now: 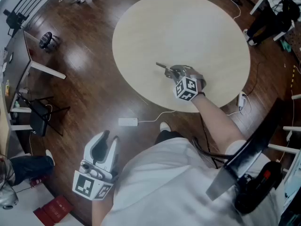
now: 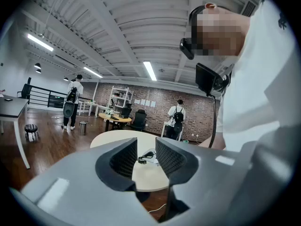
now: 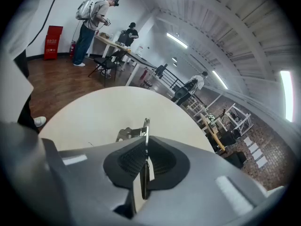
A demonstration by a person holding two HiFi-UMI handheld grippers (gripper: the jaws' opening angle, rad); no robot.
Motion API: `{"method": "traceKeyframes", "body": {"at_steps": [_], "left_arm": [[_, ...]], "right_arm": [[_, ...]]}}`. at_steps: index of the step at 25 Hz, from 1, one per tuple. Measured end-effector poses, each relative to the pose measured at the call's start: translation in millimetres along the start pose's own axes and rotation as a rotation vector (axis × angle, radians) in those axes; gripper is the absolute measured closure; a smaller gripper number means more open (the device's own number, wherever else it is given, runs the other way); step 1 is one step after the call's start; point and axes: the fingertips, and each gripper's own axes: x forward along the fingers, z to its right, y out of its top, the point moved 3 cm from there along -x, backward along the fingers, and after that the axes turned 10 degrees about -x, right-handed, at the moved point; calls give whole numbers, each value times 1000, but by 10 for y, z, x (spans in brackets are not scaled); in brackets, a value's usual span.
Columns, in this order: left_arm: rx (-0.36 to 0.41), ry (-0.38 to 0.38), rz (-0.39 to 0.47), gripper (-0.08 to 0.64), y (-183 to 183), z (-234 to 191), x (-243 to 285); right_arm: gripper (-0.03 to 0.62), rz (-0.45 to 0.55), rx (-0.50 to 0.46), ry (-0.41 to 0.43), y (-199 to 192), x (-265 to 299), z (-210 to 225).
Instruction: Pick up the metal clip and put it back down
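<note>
The metal clip (image 1: 163,68) is a small silver spring clip with thin wire handles, over the near part of the round beige table (image 1: 188,27). My right gripper (image 1: 171,73) is shut on it. In the right gripper view one thin metal handle (image 3: 146,131) stands edge-on between the pressed pads, and the clip's body (image 3: 127,134) sticks out to the left above the table (image 3: 84,117). Whether the clip touches the tabletop I cannot tell. My left gripper (image 1: 107,144) hangs open and holding nothing, low by the person's side and off the table; its pads (image 2: 126,157) stand well apart.
A white power strip (image 1: 127,122) with its cable lies on the wooden floor by the table's near edge. A white adapter (image 1: 242,100) lies at the right edge. A black chair (image 1: 40,117) and a desk stand at the left. People stand far off in the room.
</note>
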Motion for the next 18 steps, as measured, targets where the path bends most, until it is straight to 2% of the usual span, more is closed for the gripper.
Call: {"method": "traceKeyframes", "body": {"at_steps": [7,14,18], "left_arm": [[9,16,17,453,-7,-13,-628],[12,-11,66,453,-107,-163,-1202],[25,-10,76,453,-206,-235,-1569]], "right_arm": [[591,47,-10,14,709,-497,-207],[591,103,-48,-46,1525,-1241,-169],[591,143,-67,-55,2020,-1647,-305]]}}
